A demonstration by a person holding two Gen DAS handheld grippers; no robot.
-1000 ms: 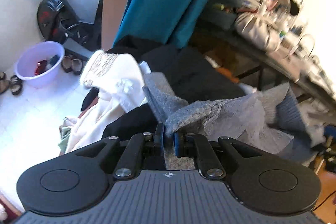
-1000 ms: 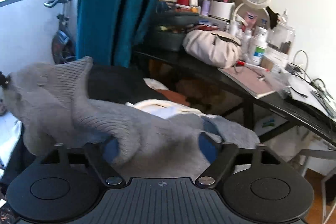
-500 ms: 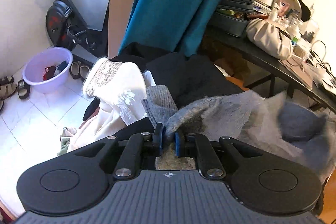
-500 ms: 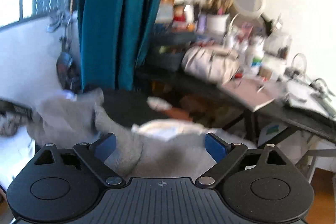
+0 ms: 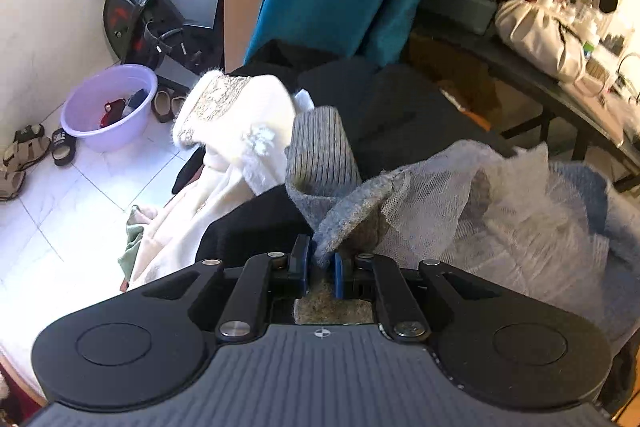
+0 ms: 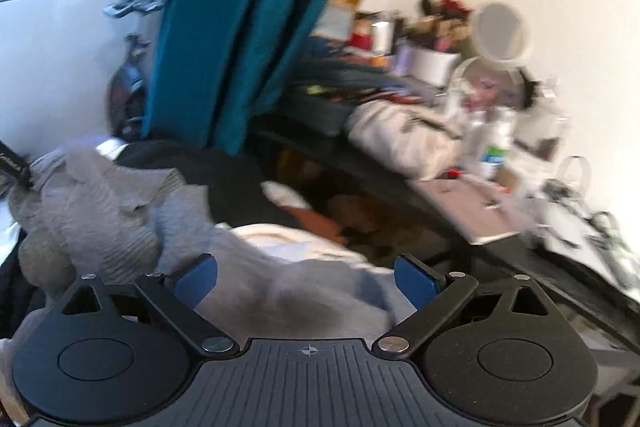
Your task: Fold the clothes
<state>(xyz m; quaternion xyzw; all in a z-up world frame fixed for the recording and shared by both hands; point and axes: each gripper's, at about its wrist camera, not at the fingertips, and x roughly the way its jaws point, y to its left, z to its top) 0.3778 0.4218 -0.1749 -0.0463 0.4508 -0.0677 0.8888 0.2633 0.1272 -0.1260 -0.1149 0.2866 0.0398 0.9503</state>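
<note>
Two grippers | left gripper (image 5: 319, 264) pinching grey sweater (image 5: 344, 215) edge | right gripper (image 6: 306, 281) opening, sweater beneath

No text, brand or number can be read in either view. A black strap (image 6: 14, 165) at the left edge of the right wrist view carries small white lettering, but it is too blurred to make out. The exercise bike (image 5: 132, 23) shows only red markings.
</note>
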